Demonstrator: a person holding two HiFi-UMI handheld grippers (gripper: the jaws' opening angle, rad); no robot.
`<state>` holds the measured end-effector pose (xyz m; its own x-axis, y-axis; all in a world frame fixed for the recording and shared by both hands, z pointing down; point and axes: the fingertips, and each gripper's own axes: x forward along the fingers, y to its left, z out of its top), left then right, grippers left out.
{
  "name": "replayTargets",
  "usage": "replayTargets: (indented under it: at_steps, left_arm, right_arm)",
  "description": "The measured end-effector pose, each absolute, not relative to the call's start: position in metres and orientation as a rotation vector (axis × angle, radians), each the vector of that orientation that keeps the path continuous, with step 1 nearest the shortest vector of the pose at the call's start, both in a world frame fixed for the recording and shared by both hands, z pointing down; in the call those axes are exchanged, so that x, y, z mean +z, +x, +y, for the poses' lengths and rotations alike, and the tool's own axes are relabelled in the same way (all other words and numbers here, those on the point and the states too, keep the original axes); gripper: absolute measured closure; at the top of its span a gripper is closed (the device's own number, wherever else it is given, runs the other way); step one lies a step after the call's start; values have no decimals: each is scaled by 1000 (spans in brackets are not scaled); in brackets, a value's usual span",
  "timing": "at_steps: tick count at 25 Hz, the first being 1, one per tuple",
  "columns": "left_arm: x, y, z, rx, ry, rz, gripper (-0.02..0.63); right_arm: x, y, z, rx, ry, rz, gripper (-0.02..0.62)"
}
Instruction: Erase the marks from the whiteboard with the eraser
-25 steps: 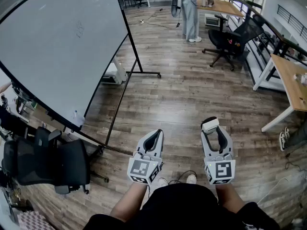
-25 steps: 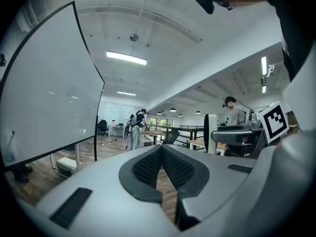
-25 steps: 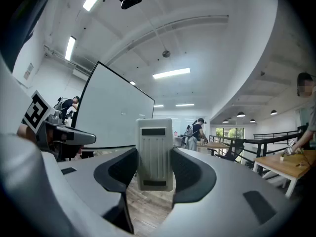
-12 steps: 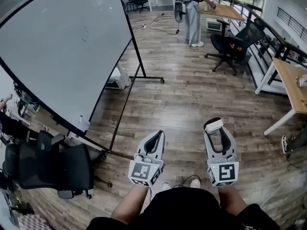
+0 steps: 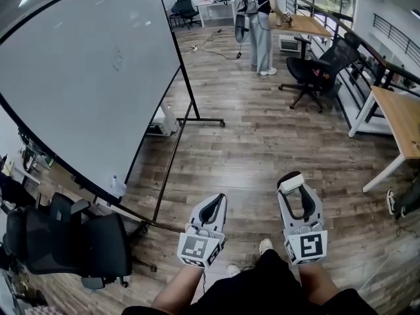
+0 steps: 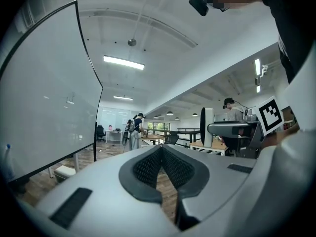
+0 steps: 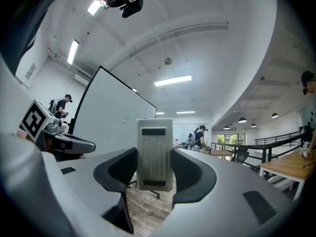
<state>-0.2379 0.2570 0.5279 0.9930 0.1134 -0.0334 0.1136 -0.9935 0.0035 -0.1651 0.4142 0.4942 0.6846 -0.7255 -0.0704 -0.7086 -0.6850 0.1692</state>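
Note:
A large whiteboard (image 5: 85, 77) on a black wheeled stand fills the left of the head view, with faint small marks (image 5: 118, 61) near its middle. My right gripper (image 5: 293, 184) is low at the centre right and shut on a pale grey eraser (image 5: 289, 180). The right gripper view shows the eraser (image 7: 154, 152) upright between the jaws, with the whiteboard (image 7: 113, 122) beyond on the left. My left gripper (image 5: 214, 201) hangs beside it, shut and holding nothing; its pads (image 6: 148, 166) meet. Both grippers are well away from the board (image 6: 44, 102).
A black office chair (image 5: 72, 238) stands at the lower left, under the board's corner. The stand's foot (image 5: 197, 120) reaches onto the wooden floor. A person (image 5: 259, 18) stands at a far desk, near another chair (image 5: 315, 61). A wooden desk (image 5: 400, 117) lies at the right.
The head view has shifted, so the whiteboard looks larger and both grippers sit slightly lower in frame. Their states are unchanged, the right one still holding the eraser.

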Motion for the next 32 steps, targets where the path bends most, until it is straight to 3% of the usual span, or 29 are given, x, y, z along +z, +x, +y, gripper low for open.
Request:
replayTargets:
  at_steps: [20,32]
  left_arm:
    - [525,3,143,19,3142,-130,586]
    - [503,60,61,-23,3193,-353,586]
  right_arm:
    - [477,90,290,-195,2670,-1504,353]
    - [469,181,199,-222,2569,-1666,353]
